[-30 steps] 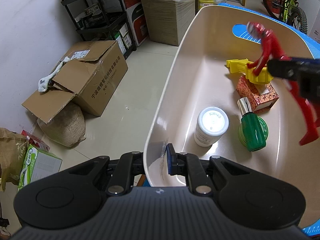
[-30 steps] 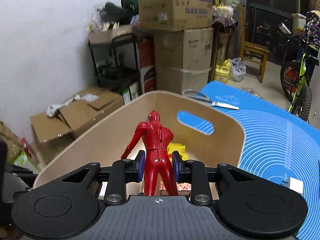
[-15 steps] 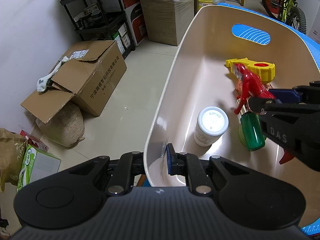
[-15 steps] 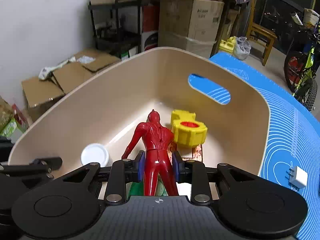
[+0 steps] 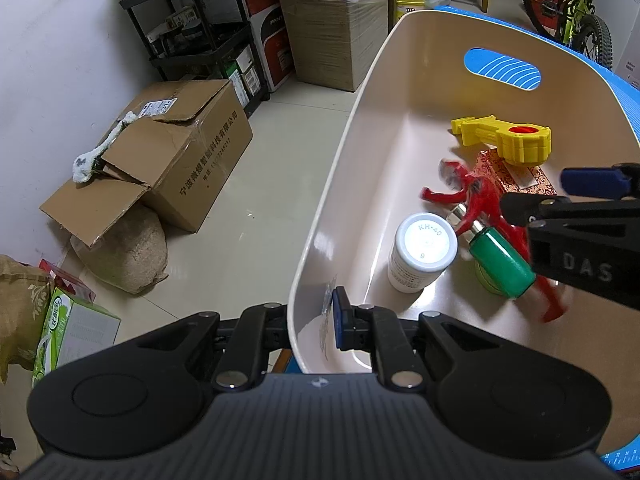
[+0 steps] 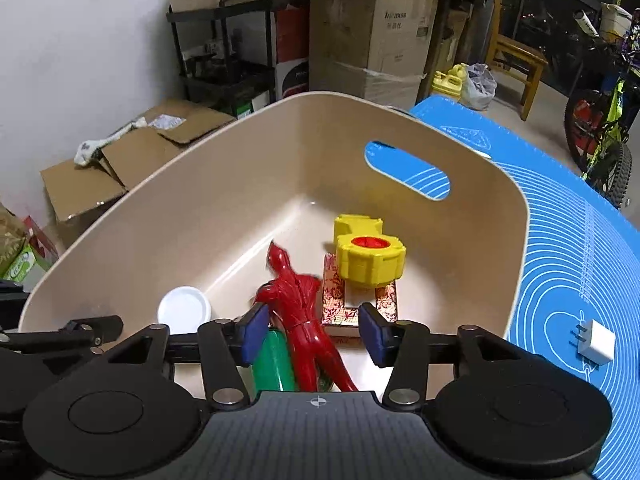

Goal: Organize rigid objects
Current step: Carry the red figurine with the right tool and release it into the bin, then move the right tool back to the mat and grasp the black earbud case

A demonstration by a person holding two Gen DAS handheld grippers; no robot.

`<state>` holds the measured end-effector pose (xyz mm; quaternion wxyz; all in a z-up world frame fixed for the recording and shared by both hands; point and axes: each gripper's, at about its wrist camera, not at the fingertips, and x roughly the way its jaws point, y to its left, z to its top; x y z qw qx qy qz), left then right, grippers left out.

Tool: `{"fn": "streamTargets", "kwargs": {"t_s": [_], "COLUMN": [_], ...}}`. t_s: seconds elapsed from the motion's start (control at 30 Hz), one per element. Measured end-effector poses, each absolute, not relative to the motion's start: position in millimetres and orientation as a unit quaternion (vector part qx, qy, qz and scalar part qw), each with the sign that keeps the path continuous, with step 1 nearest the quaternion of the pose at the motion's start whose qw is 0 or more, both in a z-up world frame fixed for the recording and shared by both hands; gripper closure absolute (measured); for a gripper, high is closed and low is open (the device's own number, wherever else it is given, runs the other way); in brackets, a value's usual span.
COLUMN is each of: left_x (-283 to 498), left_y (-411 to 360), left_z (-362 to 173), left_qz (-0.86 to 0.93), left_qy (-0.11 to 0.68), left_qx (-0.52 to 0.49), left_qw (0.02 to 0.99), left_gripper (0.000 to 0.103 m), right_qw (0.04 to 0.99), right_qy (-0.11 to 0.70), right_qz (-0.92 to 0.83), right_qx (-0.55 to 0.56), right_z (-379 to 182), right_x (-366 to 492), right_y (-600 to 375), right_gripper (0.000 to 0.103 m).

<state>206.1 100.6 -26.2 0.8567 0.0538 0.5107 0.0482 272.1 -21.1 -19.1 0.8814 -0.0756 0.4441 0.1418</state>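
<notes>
A beige bin (image 5: pixel 352 128) stands on the blue mat (image 6: pixel 580 240). My left gripper (image 5: pixel 320 320) is shut on the bin's near rim, one blue pad inside the wall. Above the bin floor, my right gripper (image 6: pixel 314 334) is opening. The red toy figure (image 6: pixel 298 308) lies between its jaws, clear of both pads. The figure rests tilted over a green bottle (image 5: pixel 502 264). Beside them stand a white jar (image 5: pixel 424 248), a yellow toy (image 6: pixel 368 256) and the patterned box (image 6: pixel 336 300) under it. In the left wrist view the right gripper (image 5: pixel 556 196) reaches in from the right.
A white charger plug (image 6: pixel 596 340) lies on the mat to the right of the bin. On the floor to the left are open cardboard boxes (image 5: pixel 172 144) and a sack. Stacked cartons, a shelf and a bicycle (image 5: pixel 572 0) stand further back.
My right gripper lowered the red figure into the bin and its jaws have come apart; the figure has tipped onto the green bottle. The left gripper kept its hold on the rim.
</notes>
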Motion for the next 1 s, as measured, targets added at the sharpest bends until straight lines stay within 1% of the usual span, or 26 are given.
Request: {"fn": "streamTargets", "kwargs": {"t_s": [0.17, 0.3, 0.77, 1.0], "left_x": [205.9, 205.8, 205.7, 205.7], "left_y": [100.2, 100.5, 100.4, 100.5], "left_z": [-26.1, -26.2, -26.2, -26.3], "left_qz": [0.048, 0.048, 0.048, 0.048], "left_qy": [0.511, 0.511, 0.511, 0.511], "left_qx": [0.054, 0.053, 0.054, 0.054], "left_qw": [0.857, 0.857, 0.857, 0.857], "left_gripper": [0.087, 0.087, 0.087, 0.087], "right_qw": [0.886, 0.893, 0.928, 0.938], "right_qy": [0.435, 0.424, 0.363, 0.346], "right_qz": [0.144, 0.138, 0.085, 0.040], "right_qx": [-0.069, -0.058, -0.024, 0.006], "right_z": [-9.7, 0.6, 44.3, 48.5], "right_x": [268.4, 264.6, 250.7, 249.0], "right_y": [-27.6, -37.1, -90.8, -132.0], "right_gripper": [0.034, 0.027, 0.022, 0.018]}}
